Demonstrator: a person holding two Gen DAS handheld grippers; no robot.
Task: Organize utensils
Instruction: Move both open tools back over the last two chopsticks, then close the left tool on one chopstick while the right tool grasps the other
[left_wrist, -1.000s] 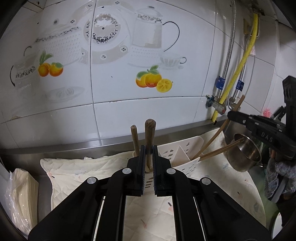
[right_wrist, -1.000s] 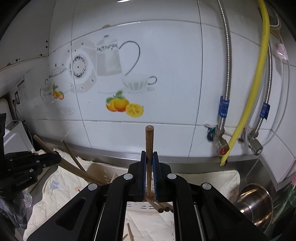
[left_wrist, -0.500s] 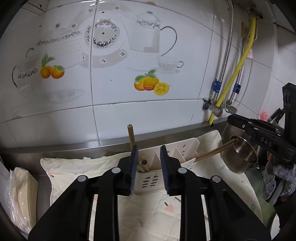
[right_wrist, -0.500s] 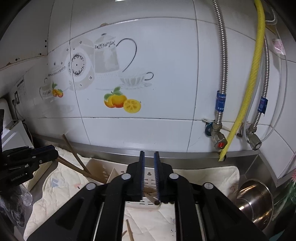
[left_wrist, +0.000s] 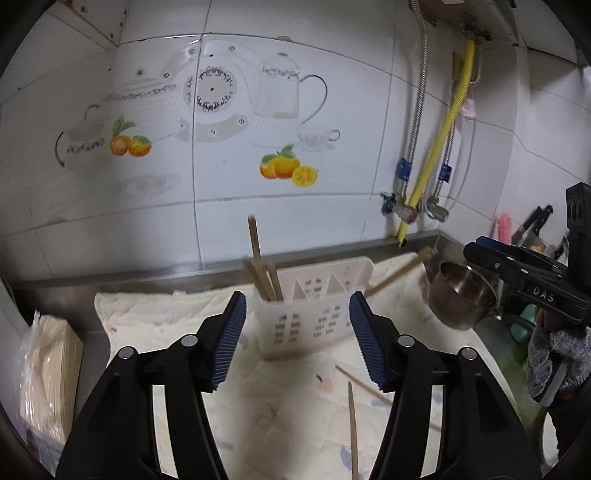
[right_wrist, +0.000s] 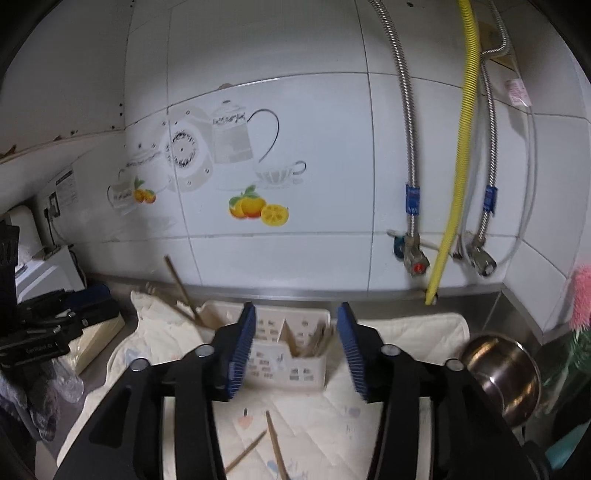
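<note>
1. Both chopsticks I was pinching a second ago are out of my jaws and now stand in the white utensil holder (left_wrist: 314, 306).
2. My left gripper (left_wrist: 295, 339) is opening, its blue pads apart with nothing between them; the holder sits beyond the tips.
3. My right gripper (right_wrist: 295, 347) is opening too and grips nothing.
4. Upright chopsticks (left_wrist: 264, 273) fill the holder's left compartment; another bunch (right_wrist: 317, 341) leans in the right one.
5. Loose chopsticks (left_wrist: 352, 424) lie on the cream quilted cloth (left_wrist: 288, 406) in front of the holder.
6. A steel pot (right_wrist: 506, 373) rests to the right of the cloth.
</note>
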